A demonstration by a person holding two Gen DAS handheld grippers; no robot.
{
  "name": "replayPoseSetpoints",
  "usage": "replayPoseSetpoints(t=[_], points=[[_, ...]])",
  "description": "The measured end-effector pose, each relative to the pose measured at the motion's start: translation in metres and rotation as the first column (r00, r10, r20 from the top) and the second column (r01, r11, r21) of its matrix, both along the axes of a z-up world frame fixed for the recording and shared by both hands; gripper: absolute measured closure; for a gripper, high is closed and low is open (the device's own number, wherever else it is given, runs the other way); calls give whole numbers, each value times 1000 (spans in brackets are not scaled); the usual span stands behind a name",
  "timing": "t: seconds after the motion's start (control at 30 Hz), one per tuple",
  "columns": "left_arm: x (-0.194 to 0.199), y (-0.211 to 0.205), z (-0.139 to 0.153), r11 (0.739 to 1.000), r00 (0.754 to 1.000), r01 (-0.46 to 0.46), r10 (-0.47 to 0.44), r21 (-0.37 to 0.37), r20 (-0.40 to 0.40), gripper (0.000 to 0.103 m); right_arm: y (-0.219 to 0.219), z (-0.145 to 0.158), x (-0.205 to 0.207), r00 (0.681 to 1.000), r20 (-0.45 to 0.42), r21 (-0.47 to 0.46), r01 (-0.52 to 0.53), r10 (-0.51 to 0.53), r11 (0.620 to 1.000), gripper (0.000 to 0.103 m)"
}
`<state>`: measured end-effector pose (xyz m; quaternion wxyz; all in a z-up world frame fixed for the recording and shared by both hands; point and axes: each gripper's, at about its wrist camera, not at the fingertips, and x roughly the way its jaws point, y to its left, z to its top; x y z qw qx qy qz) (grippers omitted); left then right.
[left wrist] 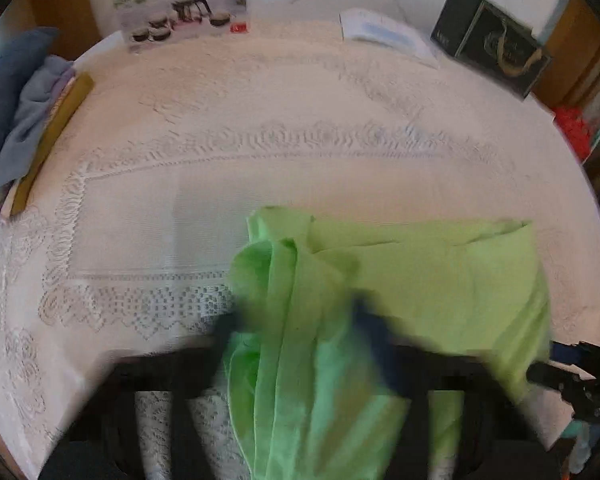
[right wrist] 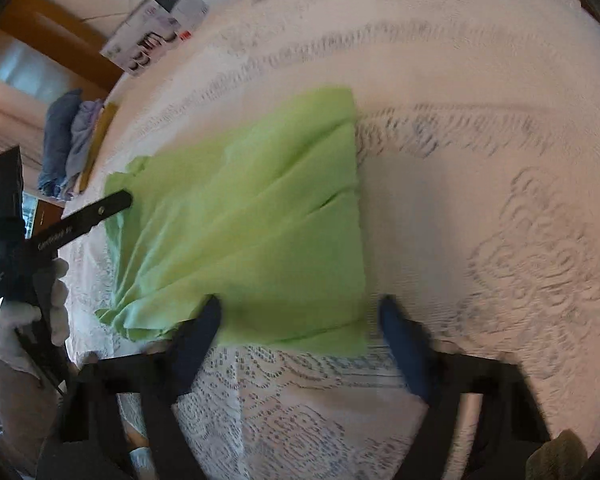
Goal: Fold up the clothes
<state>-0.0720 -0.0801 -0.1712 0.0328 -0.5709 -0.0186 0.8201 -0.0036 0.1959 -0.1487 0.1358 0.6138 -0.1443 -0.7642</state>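
1. Two grippers were on one lime-green garment (right wrist: 252, 216), which lay on the lace tablecloth (right wrist: 480, 128) near my edge of the table.
2. My left gripper (left wrist: 296, 312) was clamped on a bunched-up end of it, and that end was lifted off the cloth, with folds of fabric draped between and over the fingers.
3. My right gripper (right wrist: 300, 312) had its jaws spread wide at the near hem. One fingertip (right wrist: 210, 312) overlapped the fabric, the other sat just off its corner, so it wasn't gripping anything as far as I could tell.
4. The rest of the piece lay fairly flat, with a few long creases. Looked to me like a fold in mid-swing.
5. Next bit, I reckoned, needed the lifted end carried across and laid edge to edge, with the right one pinning the hem so it didn't slide.
6. A pile of other clothes (left wrist: 24, 120) sat at the far left edge.
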Motion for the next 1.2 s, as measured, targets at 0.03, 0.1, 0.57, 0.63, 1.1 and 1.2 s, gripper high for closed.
replayPoseSetpoints(t=[0.03, 0.1, 0.57, 0.63, 1.1, 1.2], points=[[1, -2, 0, 1000, 1000, -19, 19, -6, -8, 97, -2, -2, 0, 1000, -4, 45, -1, 1, 999, 64], [4, -12, 0, 998, 998, -64, 63, -11, -24, 97, -1, -3, 0, 1000, 1, 103, 9, -10, 995, 83], [-14, 83, 68, 950, 964, 257, -238, 177, -119, 42, 48, 25, -2, 997, -36, -50, 73, -75, 996, 52], [-25, 114, 55, 933, 951, 309, -299, 186, -82, 42, 47, 21, -4, 997, -27, -54, 69, -70, 996, 52], [-54, 106, 20, 977, 980, 184, -190, 103, 51, 103, 26, -12, 15, 998, 65, 9, 10, -11, 1000, 86], [-31, 71, 35, 983, 989, 135, -141, 122, 44, 96, 38, -7, 27, 996, 80, -27, 29, -27, 999, 83]])
